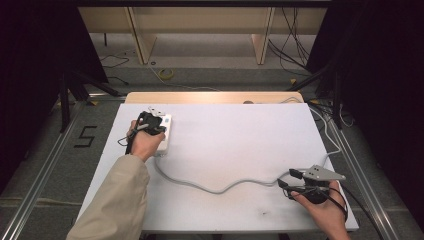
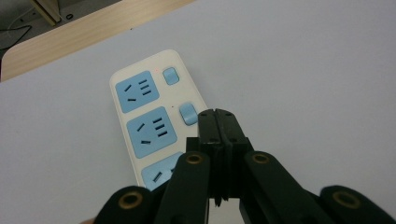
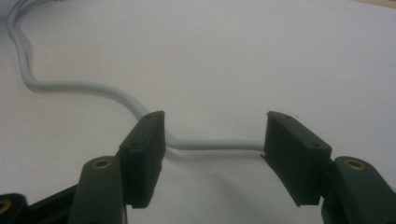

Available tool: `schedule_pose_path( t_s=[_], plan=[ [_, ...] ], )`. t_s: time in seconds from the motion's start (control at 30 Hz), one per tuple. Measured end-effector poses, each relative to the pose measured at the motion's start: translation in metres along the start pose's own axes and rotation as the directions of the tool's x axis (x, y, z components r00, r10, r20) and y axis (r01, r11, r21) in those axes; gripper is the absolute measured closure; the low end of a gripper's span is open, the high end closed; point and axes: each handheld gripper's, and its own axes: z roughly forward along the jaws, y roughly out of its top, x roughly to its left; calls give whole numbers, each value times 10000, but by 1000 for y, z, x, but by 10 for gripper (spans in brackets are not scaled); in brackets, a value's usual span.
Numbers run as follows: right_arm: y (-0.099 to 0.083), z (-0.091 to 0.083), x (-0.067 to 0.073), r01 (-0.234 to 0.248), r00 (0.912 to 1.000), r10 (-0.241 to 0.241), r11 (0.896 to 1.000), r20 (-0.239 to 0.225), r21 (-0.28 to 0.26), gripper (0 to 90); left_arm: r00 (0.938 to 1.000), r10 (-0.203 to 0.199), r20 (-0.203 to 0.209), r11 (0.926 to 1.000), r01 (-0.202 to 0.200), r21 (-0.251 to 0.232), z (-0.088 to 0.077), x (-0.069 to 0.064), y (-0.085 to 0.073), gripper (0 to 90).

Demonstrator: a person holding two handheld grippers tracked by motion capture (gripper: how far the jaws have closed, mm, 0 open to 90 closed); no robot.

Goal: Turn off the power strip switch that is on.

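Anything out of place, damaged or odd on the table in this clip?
Nothing stands out. The power strip lies flat and looks intact, with the shut left claw beside its middle switch. Its grey cable snakes loosely across the white table and passes between the open right claw's jaws.

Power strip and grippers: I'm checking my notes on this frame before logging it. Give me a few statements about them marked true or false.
1. The left gripper is shut. True.
2. A plug sits in one of the power strip's sockets. False: the sockets in the left gripper view are empty.
3. The right gripper is open, with the grey cable running across the gap between its jaws. True.
4. The strip's switches are red. False: they are light blue.
5. The left gripper is over the strip. True.
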Motion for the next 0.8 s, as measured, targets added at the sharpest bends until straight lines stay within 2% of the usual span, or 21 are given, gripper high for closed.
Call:
schedule_pose_path(
  t_s=[0.8],
  plan=[
    [0,1,1,49,10000,-48,10000,-58,68,395,9998,52,-198,10000,-53,-48,5,10,10,898]
  ],
)
